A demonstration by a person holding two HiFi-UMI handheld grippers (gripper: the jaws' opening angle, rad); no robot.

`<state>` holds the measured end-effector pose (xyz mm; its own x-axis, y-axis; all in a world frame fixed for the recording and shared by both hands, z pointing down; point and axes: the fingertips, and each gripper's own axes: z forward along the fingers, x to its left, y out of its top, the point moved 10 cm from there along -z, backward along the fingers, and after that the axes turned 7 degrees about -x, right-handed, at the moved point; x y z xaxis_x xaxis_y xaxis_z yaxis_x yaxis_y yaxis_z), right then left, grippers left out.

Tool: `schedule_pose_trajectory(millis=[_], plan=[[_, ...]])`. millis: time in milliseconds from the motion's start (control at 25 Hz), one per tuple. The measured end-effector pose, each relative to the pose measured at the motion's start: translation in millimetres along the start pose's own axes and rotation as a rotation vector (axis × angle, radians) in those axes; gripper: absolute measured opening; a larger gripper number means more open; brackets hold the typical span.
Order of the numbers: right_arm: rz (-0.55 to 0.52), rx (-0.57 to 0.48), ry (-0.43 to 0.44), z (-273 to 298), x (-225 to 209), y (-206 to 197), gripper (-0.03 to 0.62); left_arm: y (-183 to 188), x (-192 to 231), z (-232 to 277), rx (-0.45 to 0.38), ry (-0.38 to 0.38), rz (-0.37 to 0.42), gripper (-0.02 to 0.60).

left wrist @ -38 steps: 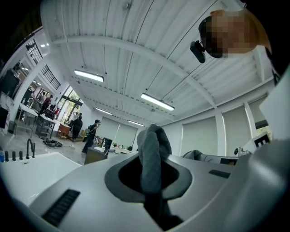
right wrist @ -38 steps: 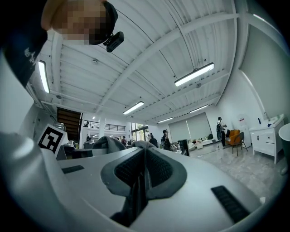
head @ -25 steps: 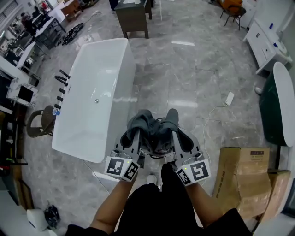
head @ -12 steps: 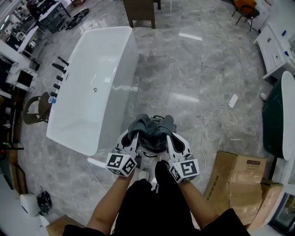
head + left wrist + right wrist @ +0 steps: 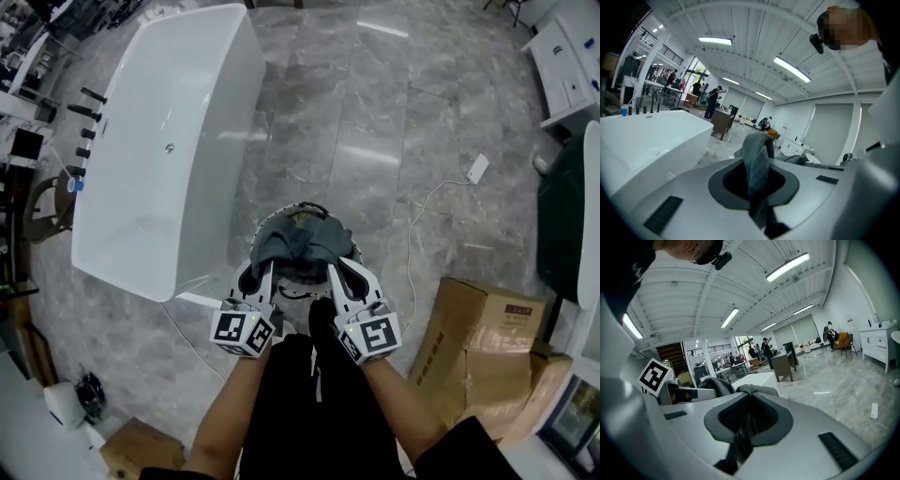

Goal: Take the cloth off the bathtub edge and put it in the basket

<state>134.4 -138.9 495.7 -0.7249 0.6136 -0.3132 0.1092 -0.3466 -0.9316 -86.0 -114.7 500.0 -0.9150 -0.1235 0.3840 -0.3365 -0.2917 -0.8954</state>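
1. the grey cloth (image 5: pixel 300 239) is being held bunched up between the two hand-held grippers, well clear of the white bathtub (image 5: pixel 141 206), which is standing at the upper left of the head view.
2. the left hand-held gripper (image 5: pixel 266 262) is being kept nearly closed; in the left gripper view a fold of the cloth is being pinched between its jaws and is standing up beyond them.
3. the right hand-held gripper (image 5: pixel 334 264) is likewise being kept almost shut, and in the right gripper view another part of the same cloth is being clamped between its jaws.
4. the two hand-held grippers are being held side by side, close together and pointing away from the person, with their marker cubes nearest the body.
5. the cloth is being held directly over the round basket (image 5: pixel 309 205) on the marble floor (image 5: pixel 375 122); most of the basket is being covered by it, and whether the cloth is touching the basket cannot be told.
6. cardboard boxes (image 5: pixel 487 347) are being seen to the right of the person, and a white cable (image 5: pixel 417 234) is lying across the floor between the boxes and the basket.
7. black taps (image 5: pixel 89 112) are being seen along the far side of the bathtub.
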Motion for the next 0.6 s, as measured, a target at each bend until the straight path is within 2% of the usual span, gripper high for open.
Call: schedule_pose_trajectory(millis=[160,600], plan=[[0.014,0.057,-0.030,8.4,-10.7,-45.3,0.038,-45.7,20.9,5.2,0.073,0.019,-0.010,0.041],[-0.024,0.174,-0.032,31.8,-20.8,-156.0,0.037,-151.7,73.1,13.0,0.125,0.044,-0.005,0.041]])
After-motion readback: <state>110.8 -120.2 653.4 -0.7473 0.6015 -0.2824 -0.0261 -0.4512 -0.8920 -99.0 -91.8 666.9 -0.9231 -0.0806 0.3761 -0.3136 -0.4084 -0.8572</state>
